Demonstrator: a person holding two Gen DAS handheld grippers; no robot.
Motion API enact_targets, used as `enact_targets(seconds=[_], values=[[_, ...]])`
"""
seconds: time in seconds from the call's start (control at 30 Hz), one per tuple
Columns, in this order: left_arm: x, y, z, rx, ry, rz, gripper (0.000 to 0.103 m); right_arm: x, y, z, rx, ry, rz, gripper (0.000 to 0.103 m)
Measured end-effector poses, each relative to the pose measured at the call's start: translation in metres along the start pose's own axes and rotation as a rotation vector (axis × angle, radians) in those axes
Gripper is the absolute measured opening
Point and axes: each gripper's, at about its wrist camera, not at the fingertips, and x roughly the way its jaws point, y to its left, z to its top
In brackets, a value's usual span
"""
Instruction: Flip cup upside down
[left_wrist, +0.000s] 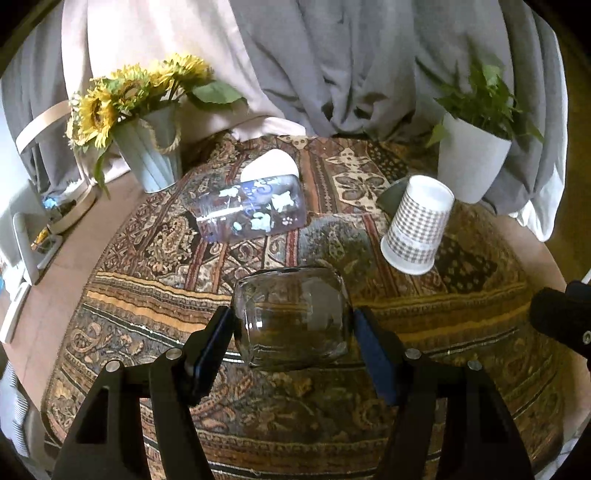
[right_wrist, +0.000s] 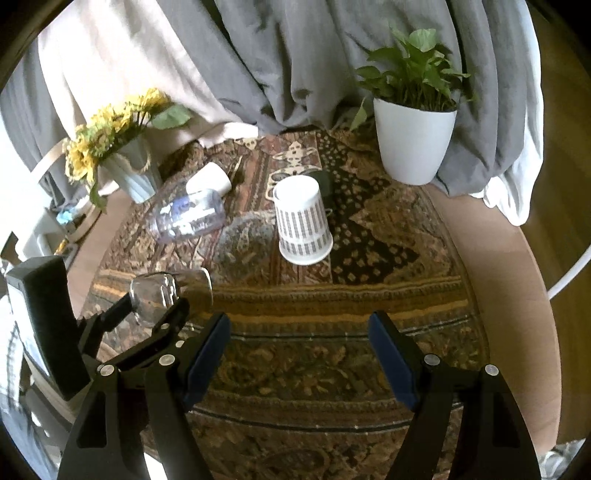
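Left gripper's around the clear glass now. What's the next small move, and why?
Probably lift it slightly off the patterned cloth before rolling the wrist. The left gripper already clamps the clear glass, which lies on its side low over the cloth, so turning it there might scrape.

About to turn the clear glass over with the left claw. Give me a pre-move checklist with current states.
1. Left claw closed on the clear glass: ok, both pads touch its sides.
2. Glass lifted off the patterned cloth: cannot tell.
3. Right claw out of the way: ok, open and holding nothing.
4. Checked paper cup apart from the glass: ok, already upside down.
5. Printed plastic cup apart: ok, lying on its side farther back.
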Motion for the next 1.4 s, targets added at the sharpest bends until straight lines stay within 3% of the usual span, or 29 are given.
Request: enact_targets(seconds=[0.5, 0.8, 0.97, 1.1, 1.17, 1.4], values=[[0.024, 0.021, 0.03, -0.033, 0.056, -0.041, 0.066, 0.005, 0.012, 0.019, 0.061, -0.05, -0.007, 0.077], [0.023, 0.025, 0.038, 0.023, 0.044, -0.031, 0.066, 0.001, 0.019, 0.023, 0.093, -0.072, -0.026, 0.077], [0.003, 0.033, 0.044, 0.022, -0.012, -0.028, 0.08, -0.004, 0.023, 0.023, 0.107, -0.077, -0.035, 0.082], [-0.026, 0.045, 0.055, 0.011, -0.091, 0.015, 0.089, -0.017, 0.028, 0.024, 0.123, -0.118, -0.043, 0.086], [-0.042, 0.051, 0.059, 0.003, -0.133, 0.041, 0.101, -0.025, 0.033, 0.026, 0.124, -0.15, -0.041, 0.087], [-0.088, 0.076, 0.076, 0.005, -0.241, 0.092, 0.103, -0.055, 0.053, 0.035, 0.119, -0.243, -0.012, 0.09]])
